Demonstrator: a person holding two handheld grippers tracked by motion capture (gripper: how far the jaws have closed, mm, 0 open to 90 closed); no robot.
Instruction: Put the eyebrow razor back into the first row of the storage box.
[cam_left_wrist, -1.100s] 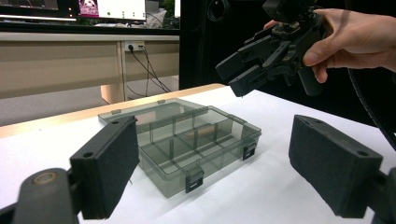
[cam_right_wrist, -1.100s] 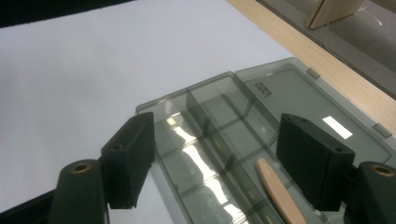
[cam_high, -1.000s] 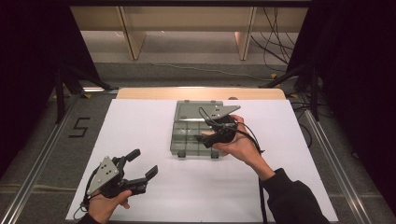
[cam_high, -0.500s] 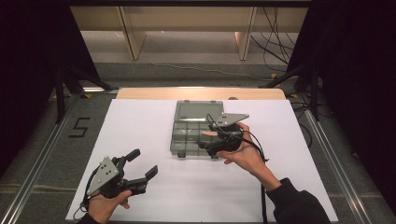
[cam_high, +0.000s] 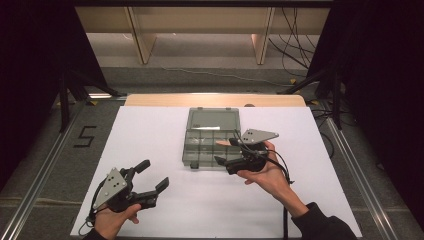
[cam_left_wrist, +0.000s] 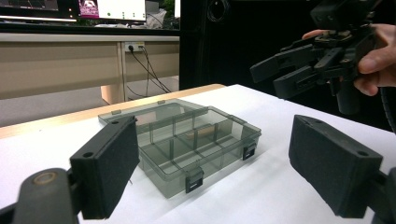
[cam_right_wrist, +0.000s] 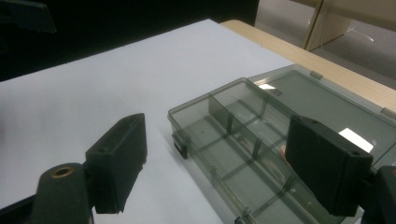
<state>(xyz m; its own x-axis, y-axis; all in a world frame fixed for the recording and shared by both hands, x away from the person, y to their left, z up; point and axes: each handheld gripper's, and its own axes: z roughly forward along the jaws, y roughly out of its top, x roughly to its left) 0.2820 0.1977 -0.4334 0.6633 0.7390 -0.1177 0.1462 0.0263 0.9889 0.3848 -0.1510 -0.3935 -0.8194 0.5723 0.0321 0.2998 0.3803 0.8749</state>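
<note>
A smoky clear compartment box (cam_high: 202, 146) lies open in the middle of the white sheet, its lid (cam_high: 212, 119) flat behind it. A small tan piece (cam_right_wrist: 282, 151) sits in one compartment. My right gripper (cam_high: 227, 151) hovers at the box's near right corner, open, nothing between its jaws; the box (cam_right_wrist: 243, 140) lies just below them. My left gripper (cam_high: 153, 175) is held low at the front left, well apart from the box, open and holding nothing. From the left gripper view the box (cam_left_wrist: 187, 140) lies ahead, with the right gripper (cam_left_wrist: 280, 70) above and beyond it.
A white sheet (cam_high: 150, 135) covers the table, with a wooden edge (cam_high: 150, 100) at the far side. Metal rails (cam_high: 45, 170) run along both sides, and a "5" mark (cam_high: 85, 136) is on the floor at left. Cables (cam_high: 295, 30) lie beyond the table.
My right gripper has drawn back from over the box's middle toward its near right corner. The left gripper has stayed put.
</note>
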